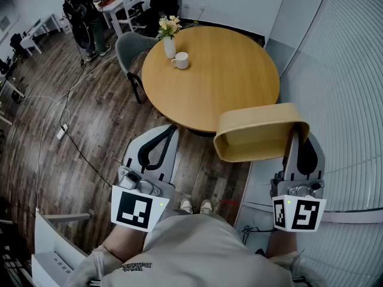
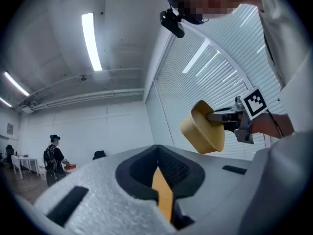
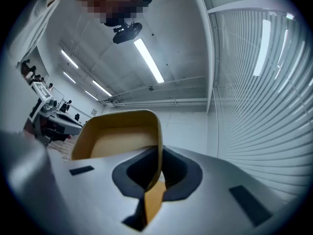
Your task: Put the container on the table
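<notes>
One tan plastic container (image 1: 258,135), empty, held in the air at the near right edge of the round wooden table (image 1: 239,76) and overlapping that edge in the head view. Pinched by its right-hand wall between the jaws of the right gripper (image 1: 297,137), so lying to the left of that gripper and a little beyond it, toward the table. Open side turned partly toward the right gripper's own camera.

Two grippers in all. Left gripper (image 1: 167,131) low, off the table's near left edge, jaws pressed together with nothing between them, well apart from the container.

On the far left part of the table, one white mug (image 1: 181,60) and one white vase with flowers (image 1: 169,38), just beside each other. One grey chair (image 1: 127,48) at the table's left side. One person (image 1: 84,14) standing far beyond the table.
</notes>
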Demonstrator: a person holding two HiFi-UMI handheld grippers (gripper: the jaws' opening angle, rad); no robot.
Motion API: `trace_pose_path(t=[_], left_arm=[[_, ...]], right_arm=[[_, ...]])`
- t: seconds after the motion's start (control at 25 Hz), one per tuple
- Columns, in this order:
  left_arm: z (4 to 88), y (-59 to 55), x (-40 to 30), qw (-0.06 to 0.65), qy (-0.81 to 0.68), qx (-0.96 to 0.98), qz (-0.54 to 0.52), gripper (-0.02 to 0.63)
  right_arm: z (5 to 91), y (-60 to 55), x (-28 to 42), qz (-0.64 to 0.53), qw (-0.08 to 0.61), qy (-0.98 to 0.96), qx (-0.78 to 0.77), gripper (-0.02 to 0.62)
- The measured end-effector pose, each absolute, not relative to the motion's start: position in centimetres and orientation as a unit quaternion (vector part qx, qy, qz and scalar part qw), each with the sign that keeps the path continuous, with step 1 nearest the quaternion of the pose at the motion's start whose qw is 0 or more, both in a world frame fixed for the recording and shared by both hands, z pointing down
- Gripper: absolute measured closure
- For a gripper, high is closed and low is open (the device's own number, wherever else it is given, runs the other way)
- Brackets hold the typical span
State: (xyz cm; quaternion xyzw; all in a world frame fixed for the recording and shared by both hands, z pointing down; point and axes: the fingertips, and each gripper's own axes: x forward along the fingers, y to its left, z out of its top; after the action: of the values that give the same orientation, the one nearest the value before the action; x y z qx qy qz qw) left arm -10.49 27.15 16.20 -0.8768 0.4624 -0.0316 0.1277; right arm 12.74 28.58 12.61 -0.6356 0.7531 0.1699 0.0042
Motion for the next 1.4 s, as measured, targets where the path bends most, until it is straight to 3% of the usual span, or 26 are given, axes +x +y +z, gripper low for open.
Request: trace_pose_path(t=[1.4], left_arm=[[17.7, 26.1, -5.0, 0.134, 0.463, -0.874, -0.052, 0.586]], right_arm=[[15.6, 27.0, 18.1, 0.13, 0.023, 0.757, -0.64, 0.566]])
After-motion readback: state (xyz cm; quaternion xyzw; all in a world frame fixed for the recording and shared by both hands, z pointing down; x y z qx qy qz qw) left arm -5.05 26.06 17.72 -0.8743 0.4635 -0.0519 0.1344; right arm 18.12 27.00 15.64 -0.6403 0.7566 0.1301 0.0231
